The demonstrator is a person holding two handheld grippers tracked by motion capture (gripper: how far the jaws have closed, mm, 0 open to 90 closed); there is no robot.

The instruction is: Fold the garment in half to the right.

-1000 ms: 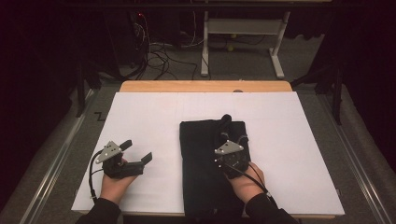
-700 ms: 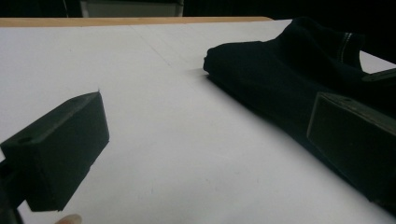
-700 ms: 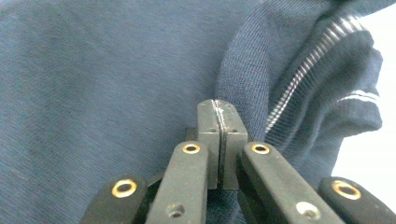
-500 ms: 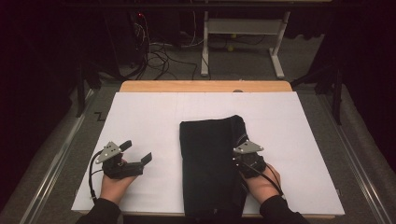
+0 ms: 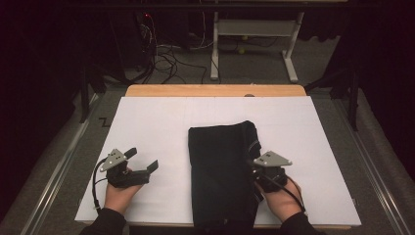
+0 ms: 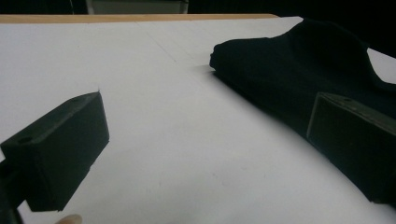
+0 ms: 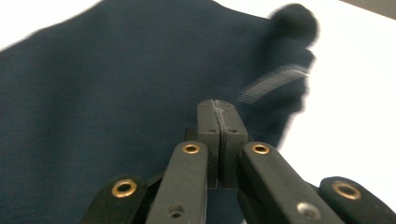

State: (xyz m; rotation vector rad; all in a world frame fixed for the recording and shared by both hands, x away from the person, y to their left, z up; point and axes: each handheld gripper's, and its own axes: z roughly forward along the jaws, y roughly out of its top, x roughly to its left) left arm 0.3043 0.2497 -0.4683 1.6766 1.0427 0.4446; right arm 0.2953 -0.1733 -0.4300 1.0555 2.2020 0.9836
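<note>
Two tools, right tool (image 7: 218,109) closed, empty

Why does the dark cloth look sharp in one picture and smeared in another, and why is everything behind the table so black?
In the high view, light falls on the white table sheet while the room behind stays dim. In the right gripper view, the dark cloth is streaked by motion blur, though the shut right gripper is crisp. In the left gripper view, the near jaws are soft and the cloth's far edge sharper.

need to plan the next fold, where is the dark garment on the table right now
In the high view the folded dark garment lies on the white sheet, right of centre and reaching its near edge, with the shut right tool at its right edge and the open left tool further left.
</note>
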